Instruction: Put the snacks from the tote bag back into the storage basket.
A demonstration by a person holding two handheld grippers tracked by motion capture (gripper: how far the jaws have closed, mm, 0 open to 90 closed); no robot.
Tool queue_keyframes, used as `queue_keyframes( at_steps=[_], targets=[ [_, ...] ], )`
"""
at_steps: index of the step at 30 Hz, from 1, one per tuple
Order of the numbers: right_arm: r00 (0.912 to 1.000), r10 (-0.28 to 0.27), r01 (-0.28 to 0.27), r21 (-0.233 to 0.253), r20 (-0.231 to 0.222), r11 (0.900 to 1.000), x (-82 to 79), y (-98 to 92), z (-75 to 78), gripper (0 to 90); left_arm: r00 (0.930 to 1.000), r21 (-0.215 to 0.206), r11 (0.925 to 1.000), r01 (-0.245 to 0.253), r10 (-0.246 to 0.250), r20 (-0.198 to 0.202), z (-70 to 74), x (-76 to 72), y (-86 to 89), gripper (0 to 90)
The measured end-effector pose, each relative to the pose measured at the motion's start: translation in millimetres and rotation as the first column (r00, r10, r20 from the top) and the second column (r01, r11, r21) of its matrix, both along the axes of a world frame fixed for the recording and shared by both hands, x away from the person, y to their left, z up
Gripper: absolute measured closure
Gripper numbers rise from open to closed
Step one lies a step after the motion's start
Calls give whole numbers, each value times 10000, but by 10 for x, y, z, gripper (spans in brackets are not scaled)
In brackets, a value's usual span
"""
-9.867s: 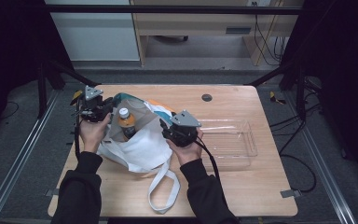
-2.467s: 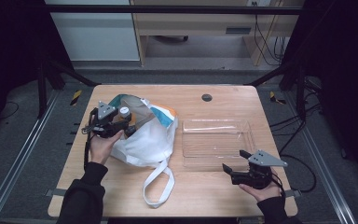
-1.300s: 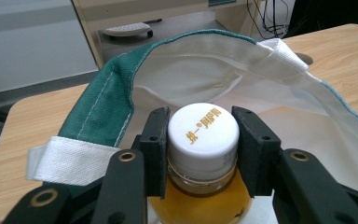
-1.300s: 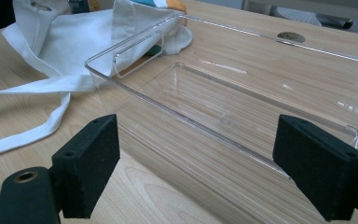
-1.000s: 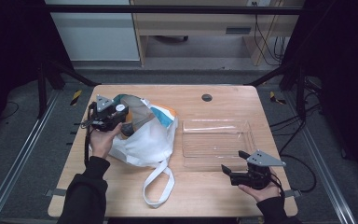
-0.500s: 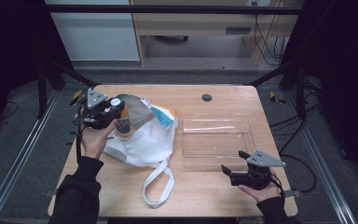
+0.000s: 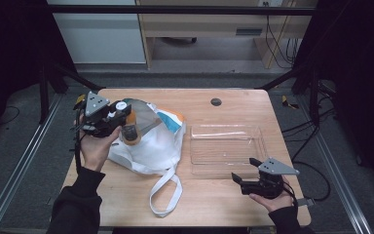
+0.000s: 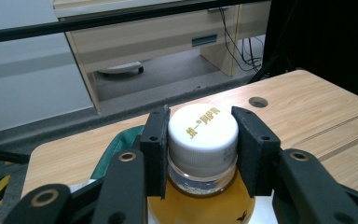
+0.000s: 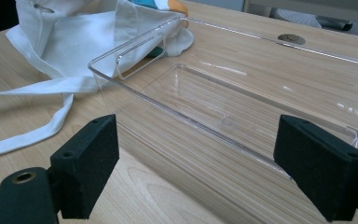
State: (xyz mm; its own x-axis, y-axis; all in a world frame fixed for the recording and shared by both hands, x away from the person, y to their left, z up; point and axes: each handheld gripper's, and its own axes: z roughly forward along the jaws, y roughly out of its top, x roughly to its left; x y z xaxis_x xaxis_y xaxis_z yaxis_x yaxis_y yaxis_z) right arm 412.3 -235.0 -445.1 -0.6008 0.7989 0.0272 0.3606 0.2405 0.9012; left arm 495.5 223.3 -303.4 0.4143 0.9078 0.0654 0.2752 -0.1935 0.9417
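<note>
The left tongs (image 8: 203,154) are closed on the white screw cap (image 8: 203,133) of a bottle of amber drink (image 7: 129,127), one black pad pressed against each side of the cap, with gold lettering showing on the cap's top. In the high view the left tongs (image 7: 118,116) hold that bottle above the open mouth of a white cloth bag (image 7: 151,146), at the bag's far left corner, and the bottle's lower part hangs just over the bag's teal lining. The bag lies slumped on the wooden table (image 7: 214,204), its long white strap (image 7: 168,192) looping from it toward the near edge. Just right of the bag, touching or nearly touching its cloth, stands a clear plastic tray (image 7: 226,148), and nothing can be seen inside it. The right tongs (image 7: 241,176) rest low by the tray's near right corner, gripped by a hand on the table, well apart from the bag. In the right gripper view the right tongs (image 9: 219,163) stand wide open, their two pads spread far apart with nothing between them, and the clear plastic tray (image 9: 242,121) sits directly ahead with the white cloth bag (image 9: 84,42) beyond its far left corner. A round cable hole (image 7: 216,102) lies in the table beyond the tray.
</note>
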Motion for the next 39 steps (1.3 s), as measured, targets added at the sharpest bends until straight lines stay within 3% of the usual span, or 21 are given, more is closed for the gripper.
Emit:
queue_keyframes(
  at_steps=[12,25,39],
  targets=[
    [10000,47,-47,-9,-81,10000,-56,-22,-21,142,9986,-51,9987,501,-500,175,48,-118,-131,588],
    [10000,42,-42,-10,-79,10000,-53,-20,-22,142,9954,-79,9955,942,-940,165,45,-134,-342,589],
    [10000,35,-35,0,-89,10000,-52,-21,-23,142,9877,-189,9878,1544,-1538,298,112,-170,-621,589]
  ],
)
